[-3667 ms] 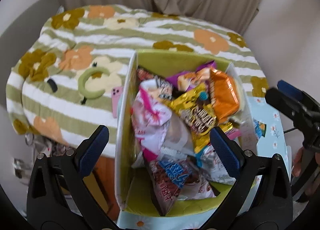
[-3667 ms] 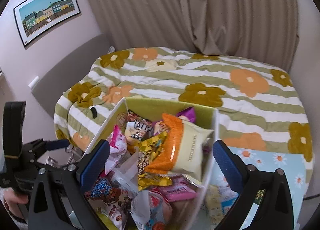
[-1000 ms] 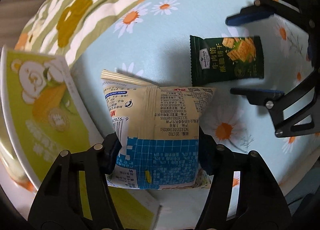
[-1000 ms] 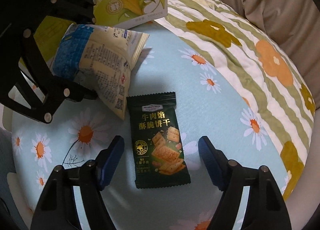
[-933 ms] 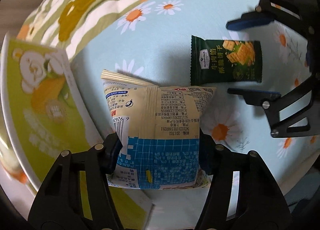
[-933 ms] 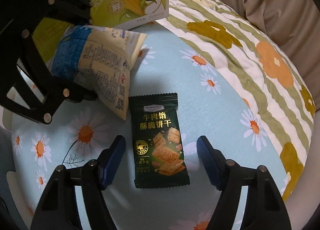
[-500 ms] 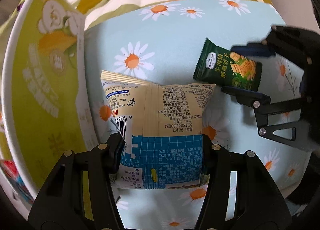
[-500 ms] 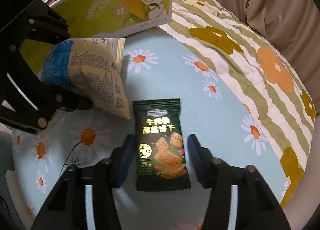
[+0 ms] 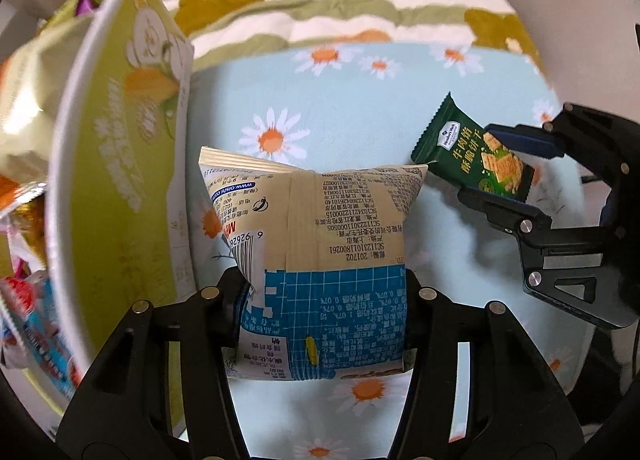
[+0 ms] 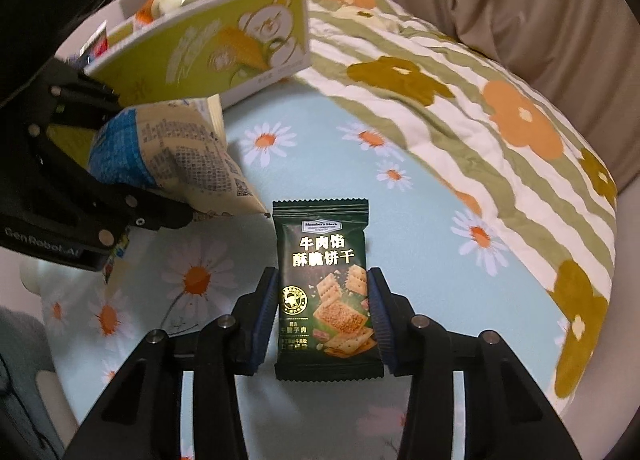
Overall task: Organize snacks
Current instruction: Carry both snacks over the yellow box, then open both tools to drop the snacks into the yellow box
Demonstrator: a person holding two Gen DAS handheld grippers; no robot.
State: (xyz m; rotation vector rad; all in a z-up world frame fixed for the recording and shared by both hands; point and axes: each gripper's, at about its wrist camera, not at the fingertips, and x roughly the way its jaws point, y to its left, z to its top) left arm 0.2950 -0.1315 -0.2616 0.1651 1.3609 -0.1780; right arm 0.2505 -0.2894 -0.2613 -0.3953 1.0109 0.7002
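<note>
The left gripper (image 9: 320,300) is closing its jaws on a cream-and-blue pouch (image 9: 316,256), pads pressed into both sides of the pouch, which hangs just right of the green box (image 9: 120,163) of snacks and over the daisy cloth (image 9: 360,107). The right gripper (image 10: 323,312) is clenched on a dark green cracker packet (image 10: 324,284), gripping its 2 long edges, with the packet's far end toward the striped flower quilt (image 10: 460,71). From the right wrist, the pouch (image 10: 180,159) is up left of the packet, their nearest corners almost touching, and the box (image 10: 224,43) stands beyond it at the cloth's far left.
</note>
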